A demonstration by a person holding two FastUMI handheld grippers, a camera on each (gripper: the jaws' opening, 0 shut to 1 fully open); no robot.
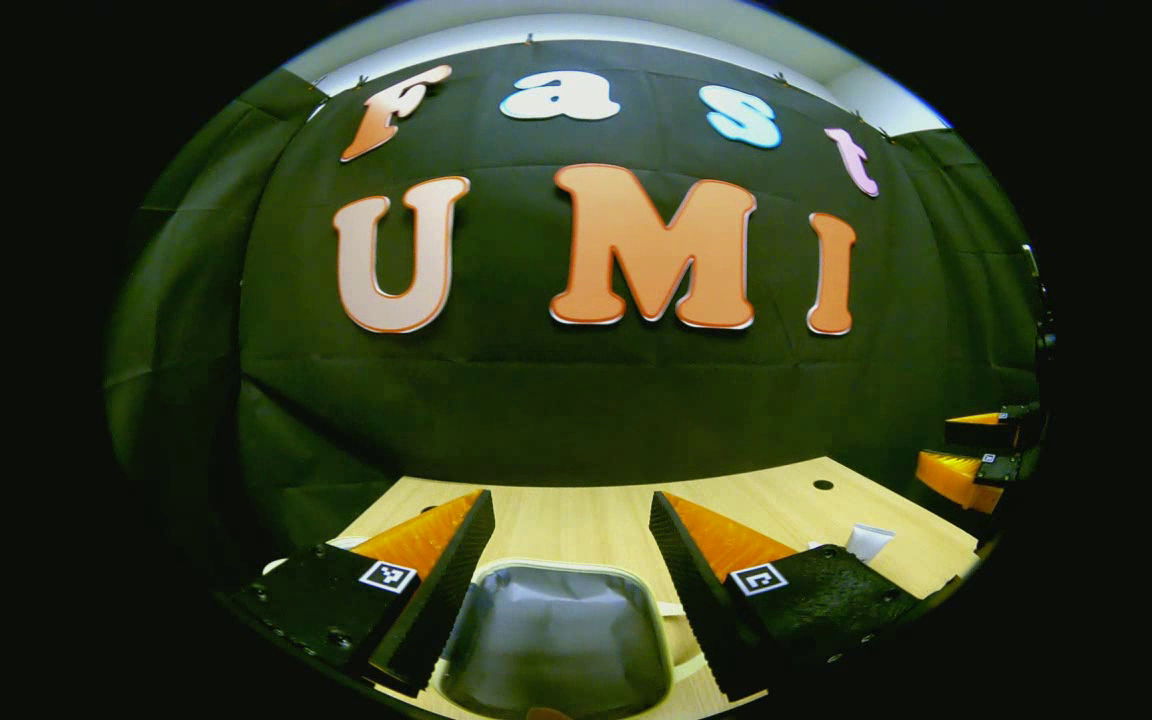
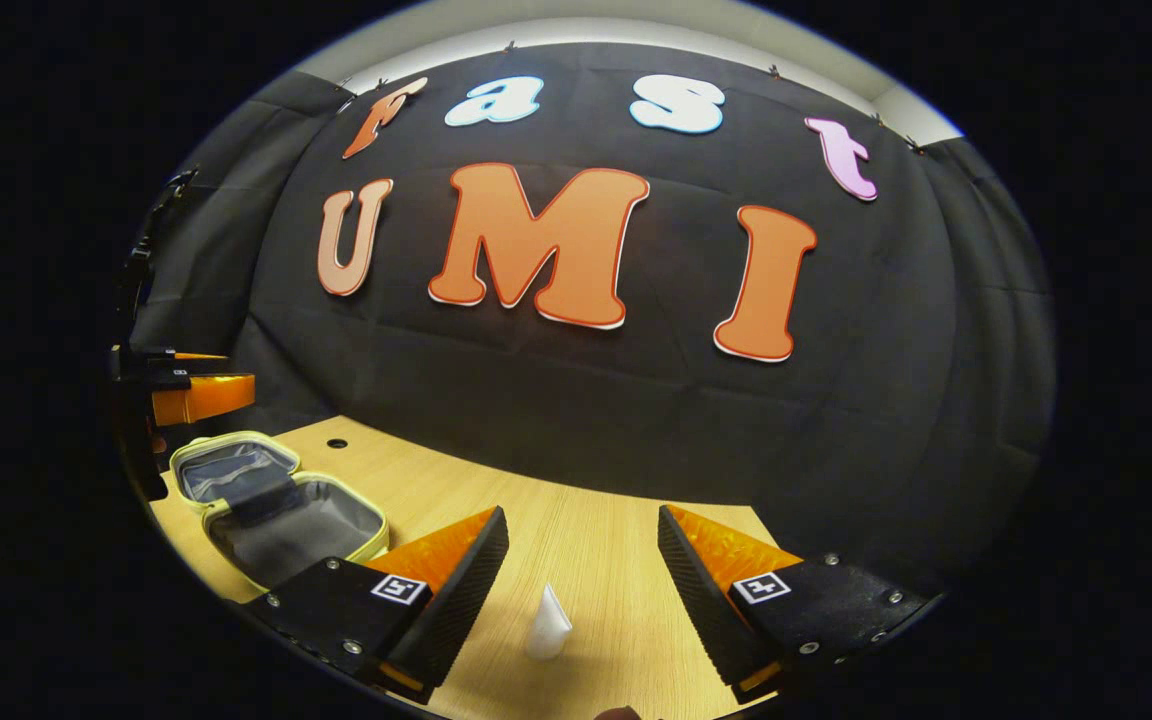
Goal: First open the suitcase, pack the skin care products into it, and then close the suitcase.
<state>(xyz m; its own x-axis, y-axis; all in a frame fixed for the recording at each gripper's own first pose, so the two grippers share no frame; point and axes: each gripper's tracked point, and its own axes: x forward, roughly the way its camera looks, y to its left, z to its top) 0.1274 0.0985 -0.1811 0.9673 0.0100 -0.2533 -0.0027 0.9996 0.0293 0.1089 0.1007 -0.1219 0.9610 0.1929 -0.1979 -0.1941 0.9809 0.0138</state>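
Note:
The small suitcase [image 2: 281, 505] lies open on the wooden table, pale yellow rim, grey lining, both halves flat. In the left gripper view one grey-lined half [image 1: 558, 640] sits right under my left gripper [image 1: 571, 545], which is open and holds nothing. A white skin care tube [image 2: 547, 625] lies on the table between and just below the fingers of my right gripper [image 2: 583, 560], also open. The same tube [image 1: 868, 541] shows at the right in the left gripper view, with the right gripper [image 1: 976, 455] beyond it. The left gripper [image 2: 191, 392] hovers over the case's far half.
The wooden table [image 2: 576, 520] runs back to the black cloth wall. A small dark hole [image 2: 337, 442] sits in the tabletop behind the suitcase. Bare wood lies between the case and the tube.

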